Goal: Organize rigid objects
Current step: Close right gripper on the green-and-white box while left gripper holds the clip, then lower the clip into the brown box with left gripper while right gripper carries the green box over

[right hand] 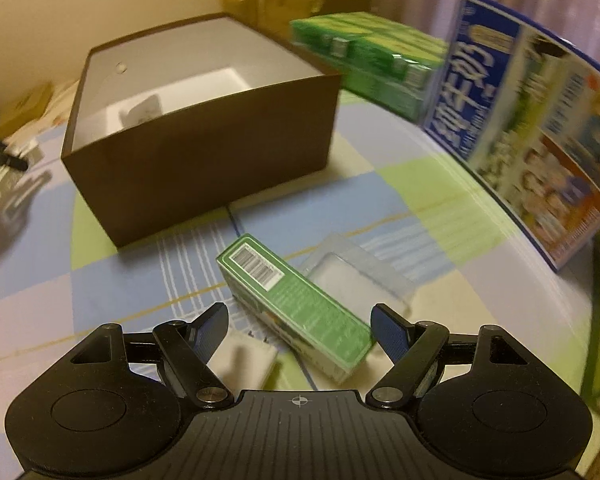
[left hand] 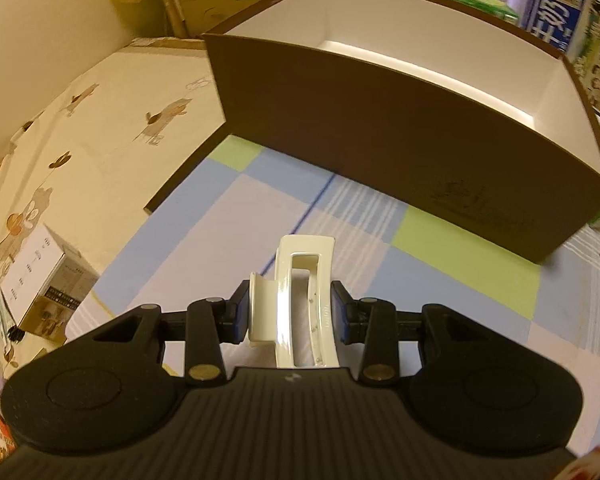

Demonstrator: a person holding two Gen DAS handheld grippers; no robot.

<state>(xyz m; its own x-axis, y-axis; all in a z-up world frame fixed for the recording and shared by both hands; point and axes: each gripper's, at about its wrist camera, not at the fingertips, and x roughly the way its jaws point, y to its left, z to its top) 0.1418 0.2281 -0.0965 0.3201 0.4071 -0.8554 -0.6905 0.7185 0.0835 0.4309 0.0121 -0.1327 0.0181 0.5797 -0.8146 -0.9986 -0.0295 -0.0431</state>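
My left gripper (left hand: pixel 290 314) is shut on a cream-white hair claw clip (left hand: pixel 300 300), held above the checked cloth just in front of the brown box (left hand: pixel 400 140), whose white inside faces up. In the right wrist view the same brown box (right hand: pixel 204 160) stands ahead with a small pale item (right hand: pixel 142 114) on its floor. My right gripper (right hand: pixel 300 320) is open, its blue pads apart and touching nothing. Below it, between the fingers, a small green carton (right hand: pixel 296 304) with a barcode lies on the cloth. A clear plastic blister tray (right hand: pixel 356 276) and a white flat piece (right hand: pixel 244 360) lie beside it.
A tall blue printed carton (right hand: pixel 532 128) stands at the right, with green packs (right hand: pixel 364 56) behind the box. A white-and-brown small box (left hand: pixel 44 280) sits at the left on a cream cartoon-print sheet (left hand: pixel 100 120). The checked cloth (left hand: pixel 460 272) spreads under everything.
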